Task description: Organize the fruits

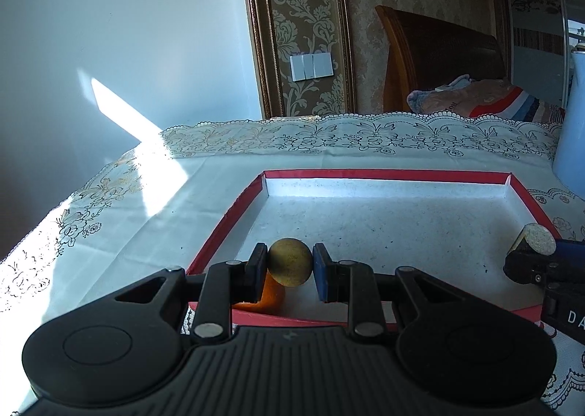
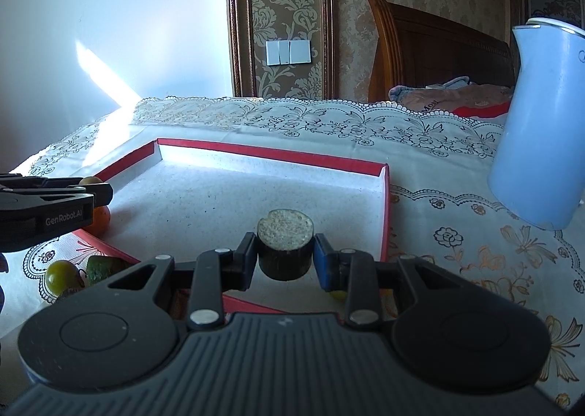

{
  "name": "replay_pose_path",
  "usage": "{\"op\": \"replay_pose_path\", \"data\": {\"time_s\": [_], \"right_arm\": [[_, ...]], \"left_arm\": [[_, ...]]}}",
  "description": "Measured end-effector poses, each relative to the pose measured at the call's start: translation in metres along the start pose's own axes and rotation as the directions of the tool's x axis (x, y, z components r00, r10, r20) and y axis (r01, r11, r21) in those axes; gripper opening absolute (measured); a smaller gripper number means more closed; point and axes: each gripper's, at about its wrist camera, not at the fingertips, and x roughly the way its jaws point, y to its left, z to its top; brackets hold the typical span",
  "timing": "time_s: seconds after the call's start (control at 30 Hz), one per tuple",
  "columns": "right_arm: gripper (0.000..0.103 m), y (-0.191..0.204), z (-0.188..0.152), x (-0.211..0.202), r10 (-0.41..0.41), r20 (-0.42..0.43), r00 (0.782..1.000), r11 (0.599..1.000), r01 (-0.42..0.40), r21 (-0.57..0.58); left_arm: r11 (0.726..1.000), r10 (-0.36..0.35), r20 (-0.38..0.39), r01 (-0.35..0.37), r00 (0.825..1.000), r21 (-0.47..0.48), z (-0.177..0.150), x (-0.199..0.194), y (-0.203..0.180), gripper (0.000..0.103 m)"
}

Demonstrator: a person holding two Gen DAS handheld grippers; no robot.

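Seeing tabletop: lace-edged cloth, rim near the back wall.
Red tray: we find its white floor mostly bare.
Kettle: right of the tray.
Left tongs: clamped on a yellowish round fruit over the tray's near-left corner; "GenRobot.AI" printed.
Right tongs: clamped on a dark cylinder slice above the near rim.
Orange fruit: in that corner.

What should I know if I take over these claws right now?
Left claw: shut on a round yellow-brown fruit, above the red tray's near-left corner.
Right claw: shut on a dark cylinder piece with a pale top, over the tray's near-right part.
Done: an orange fruit seems to sit in the tray's near-left corner.
Left: set both held pieces down; a yellow-green fruit and a green piece wait on the tablecloth.
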Motion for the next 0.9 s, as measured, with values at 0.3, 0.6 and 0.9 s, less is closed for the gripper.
{"op": "replay_pose_path", "data": {"time_s": [0.3, 0.6, 0.9], "right_arm": [[0.031, 0.002, 0.0, 0.002, 0.0, -0.001, 1.0, 1.0, 0.0, -0.006], [0.031, 0.003, 0.0, 0.004, 0.002, -0.006, 1.0, 1.0, -0.002, -0.009], [0.031, 0.005, -0.001, 0.007, 0.001, -0.011, 1.0, 1.0, -0.002, -0.013]], "left_arm": [[1.0, -0.018, -0.018, 0.018, 1.0, -0.004, 0.0, 0.005, -0.001, 0.026], [1.0, -0.017, -0.025, 0.017, 1.0, -0.003, -0.001, 0.008, -0.003, 0.026], [1.0, -0.014, -0.044, 0.014, 0.999, -0.004, -0.003, 0.012, -0.004, 0.026]]}}
